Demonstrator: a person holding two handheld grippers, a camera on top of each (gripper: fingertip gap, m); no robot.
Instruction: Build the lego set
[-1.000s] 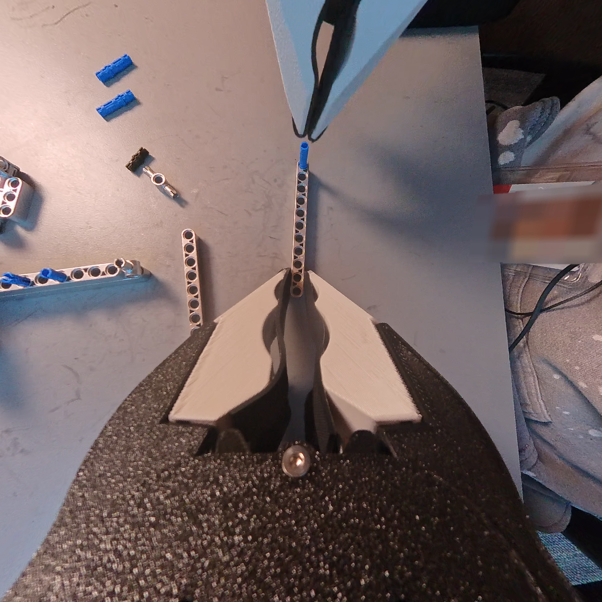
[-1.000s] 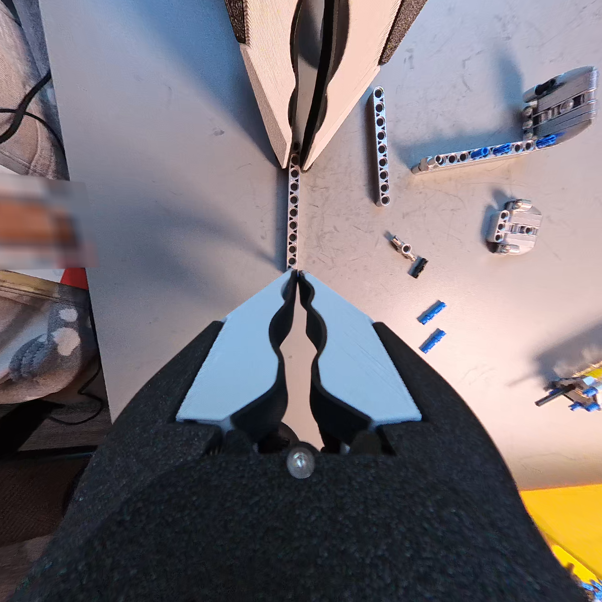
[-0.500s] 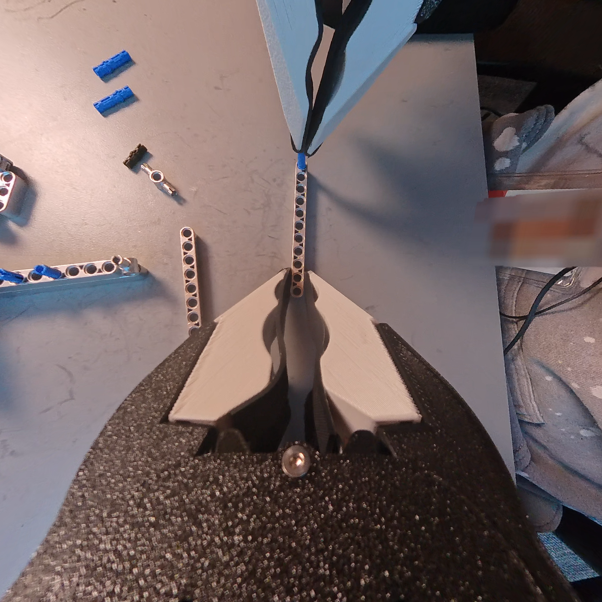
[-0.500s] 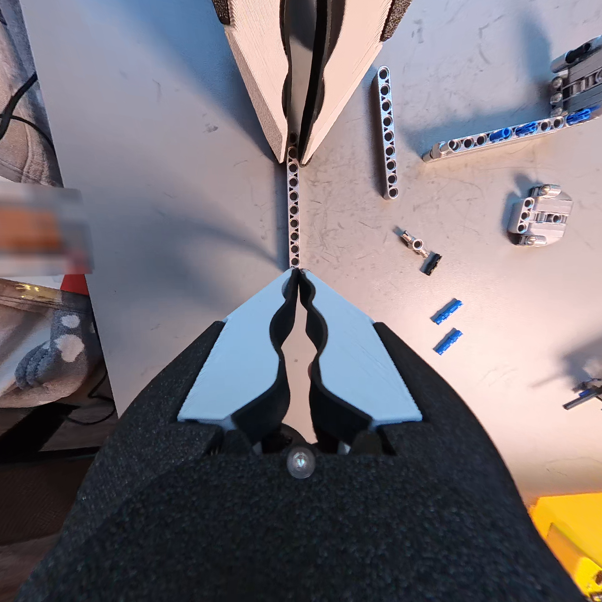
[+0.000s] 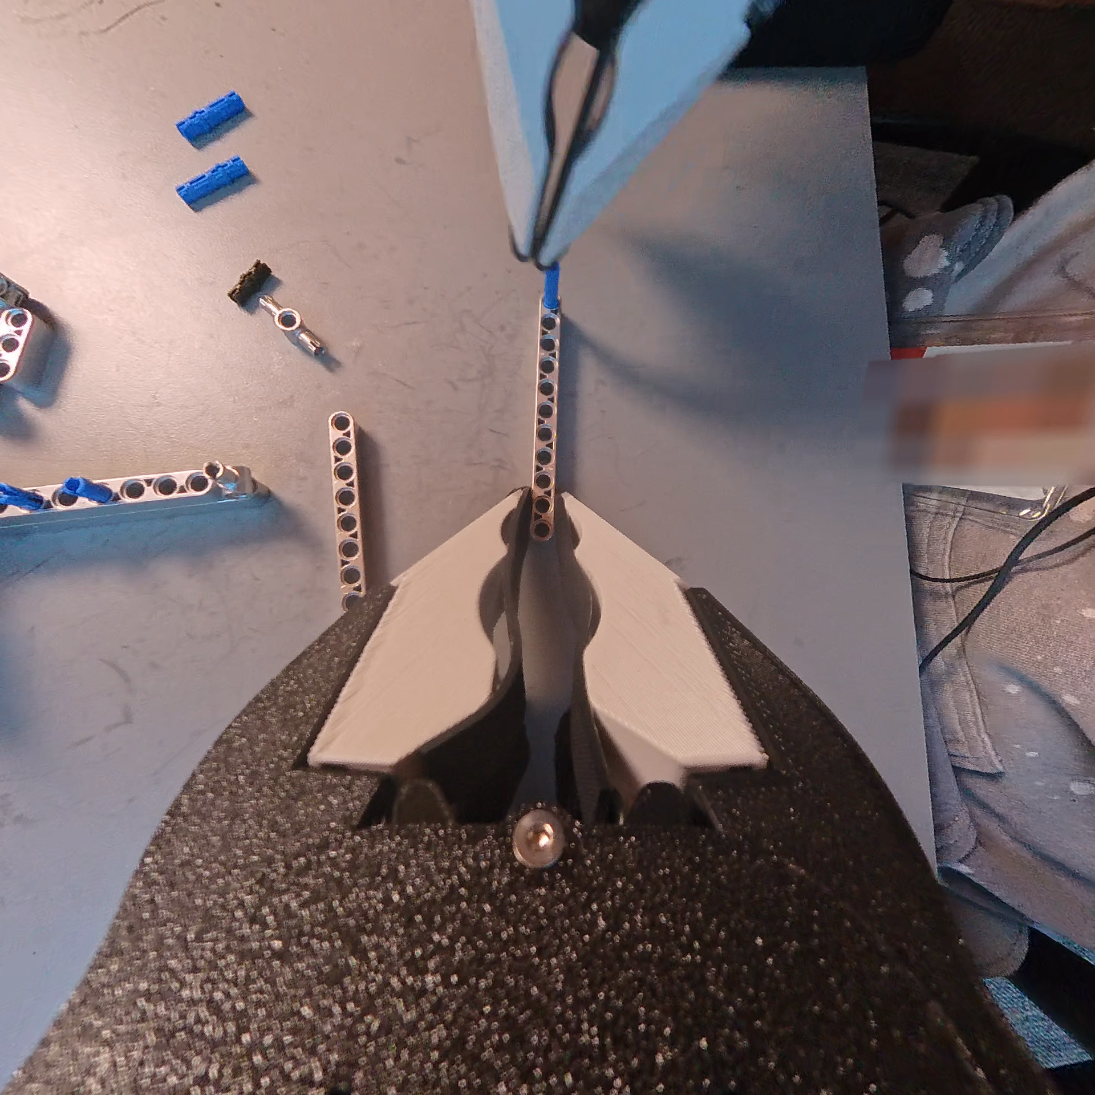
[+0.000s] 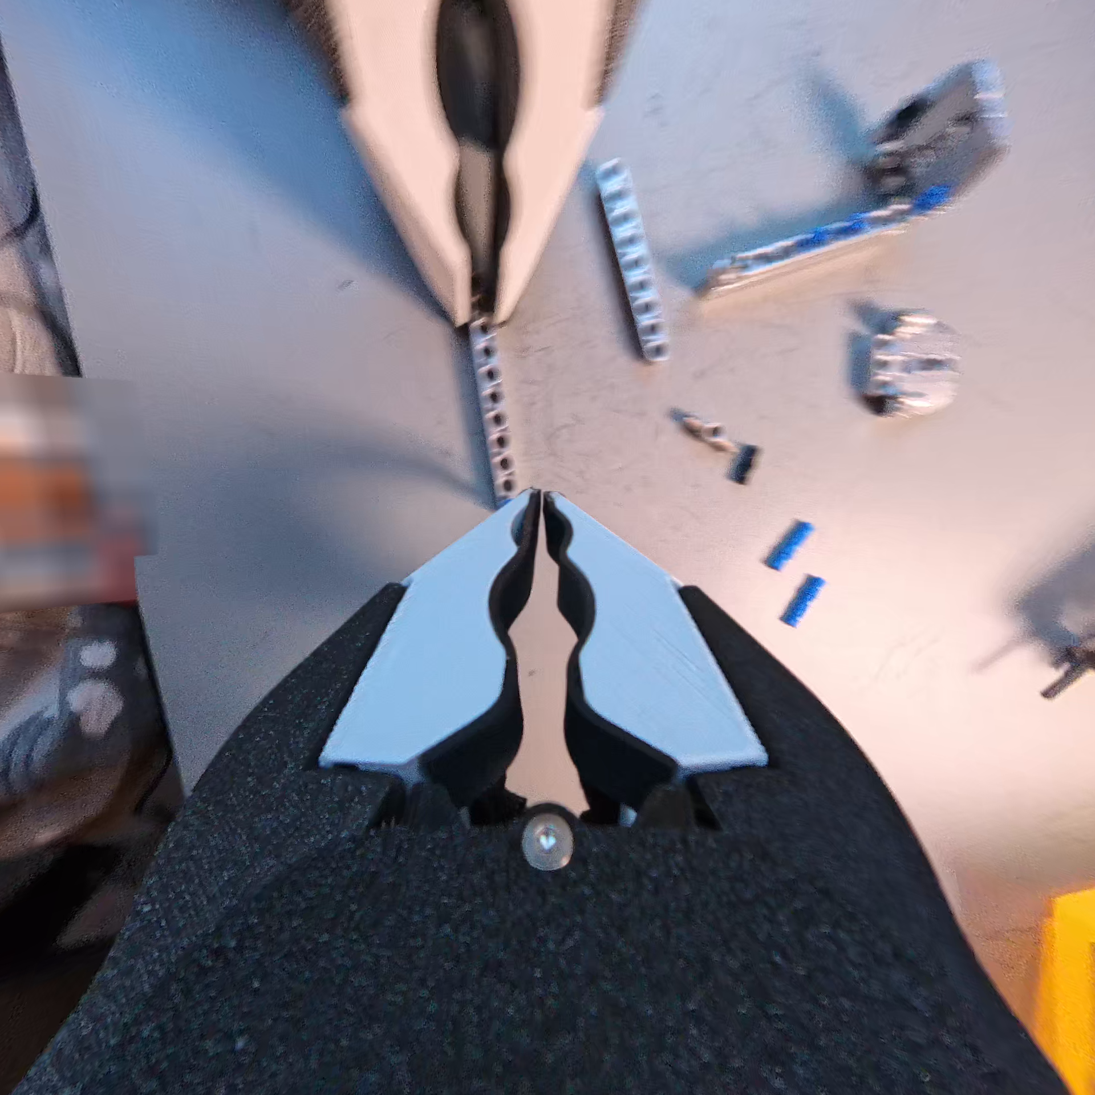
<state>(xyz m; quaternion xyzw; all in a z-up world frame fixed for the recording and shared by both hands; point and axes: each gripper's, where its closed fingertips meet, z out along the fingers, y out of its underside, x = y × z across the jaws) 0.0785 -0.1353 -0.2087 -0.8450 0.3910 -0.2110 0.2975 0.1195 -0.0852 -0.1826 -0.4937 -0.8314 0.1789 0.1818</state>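
Left hand-held gripper [image 5: 542,503] is closed onto the near end of a long grey holed beam [image 5: 546,409], which sticks straight out ahead of its tips, held above the counter [image 5: 711,415]. At the beam's far end a small blue pin [image 5: 551,283] pokes out. Right hand-held gripper [image 5: 536,258] comes in from the opposite side, tips pressed narrow, meeting or just short of the pin's end; contact can't be told. In the right wrist view, the right hand-held gripper [image 6: 540,495] has its tips almost together with nothing visible between them, and the beam [image 6: 493,409] starts just ahead of them; that view is motion-blurred.

Handling: the beam looks like light, rigid plastic, smooth-sided, so it could pivot in a one-end pinch. A grip on the flat faces near an end, as the left one has, seems sound. The pin is tiny and light, likely a friction fit, easy to drop or cock sideways.

Left of the left hand-held gripper on the counter:
- a shorter grey holed beam [image 5: 345,503], just beside the gripper body
- a longer grey beam with blue pins [image 5: 148,489], farther left
- a small grey connector [image 5: 290,323] touching or just beside a small black piece [image 5: 250,281]
- two loose blue pins [image 5: 211,142], ahead and left
- a grey block piece [image 5: 15,343] at the left edge

Right of the left gripper, off the counter edge: grey fabric and a black cable [image 5: 977,563].
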